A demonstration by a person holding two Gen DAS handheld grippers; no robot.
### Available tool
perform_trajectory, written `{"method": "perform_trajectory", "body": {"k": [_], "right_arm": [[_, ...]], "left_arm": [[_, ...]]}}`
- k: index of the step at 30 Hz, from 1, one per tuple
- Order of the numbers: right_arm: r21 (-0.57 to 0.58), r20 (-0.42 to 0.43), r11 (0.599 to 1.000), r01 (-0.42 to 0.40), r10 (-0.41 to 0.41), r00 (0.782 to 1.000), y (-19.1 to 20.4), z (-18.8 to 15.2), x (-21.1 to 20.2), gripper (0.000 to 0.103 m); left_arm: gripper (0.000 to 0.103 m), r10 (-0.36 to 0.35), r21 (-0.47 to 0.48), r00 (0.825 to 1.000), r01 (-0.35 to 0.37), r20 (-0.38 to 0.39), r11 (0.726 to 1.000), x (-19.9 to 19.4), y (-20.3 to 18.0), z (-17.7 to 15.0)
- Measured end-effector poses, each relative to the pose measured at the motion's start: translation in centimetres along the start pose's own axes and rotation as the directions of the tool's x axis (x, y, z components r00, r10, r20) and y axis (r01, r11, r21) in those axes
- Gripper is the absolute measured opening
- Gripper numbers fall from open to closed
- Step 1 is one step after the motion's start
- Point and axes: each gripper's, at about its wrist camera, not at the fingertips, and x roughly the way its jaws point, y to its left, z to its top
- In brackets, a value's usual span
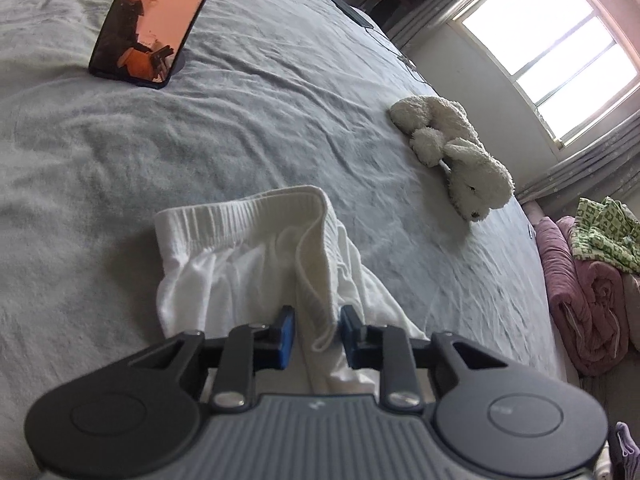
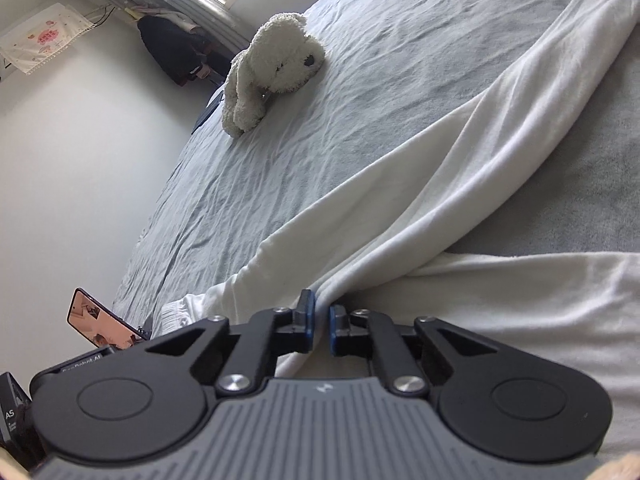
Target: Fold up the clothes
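Note:
White trousers [image 1: 224,272] with a ribbed elastic waistband [image 1: 240,212] lie on the grey bed sheet [image 1: 200,140]. In the left wrist view my left gripper [image 1: 318,330] is shut on a fold of the waistband, and the cloth fills the gap between its blue pads. In the right wrist view the long white trouser legs [image 2: 460,168] stretch across the sheet [image 2: 400,60] toward the upper right. My right gripper [image 2: 321,320] is shut on a ridge of that white cloth, with its pads nearly together. What lies under either gripper body is hidden.
A white plush dog [image 1: 460,156] [image 2: 272,68] lies on the bed beyond the trousers. A phone [image 1: 148,24] [image 2: 102,320] stands propped on the sheet. Rolled pink blankets [image 1: 592,300] are piled past the bed's right edge, below a window [image 1: 552,40].

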Motion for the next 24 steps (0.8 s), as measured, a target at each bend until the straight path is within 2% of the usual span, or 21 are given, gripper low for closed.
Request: {"method": "perform_trajectory", "body": {"k": [1,10,18,24], "right_arm": [[-0.012,0.006,1.0,-0.001,0.001,1.0,0.1,0.0,-0.1,0.008],[-0.171,0.109,0.985,0.029,-0.01,0.994,2.7,0.3,-1.6,0.008],[-0.304,0.236,0.949,0.078,-0.004,0.972,5.3,0.4,-3.6,0.008],[-0.368,0.262,0.926,0.085,0.016,0.965,6.5,-0.4,-4.9,0.008]], "left_arm": [[0.016,-0.018,-0.007,1.0,0.018,-0.002,1.0,-0.1,0.2,0.1],[0.008,-0.101,-0.012,0.993,0.102,0.06,0.995,-1.9,1.4,1.7],[0.007,-0.162,0.015,0.985,0.161,0.06,0.987,-2.8,1.9,3.1],[0.006,-0.185,0.026,0.982,0.184,0.047,0.983,-3.6,2.9,3.7]]}}
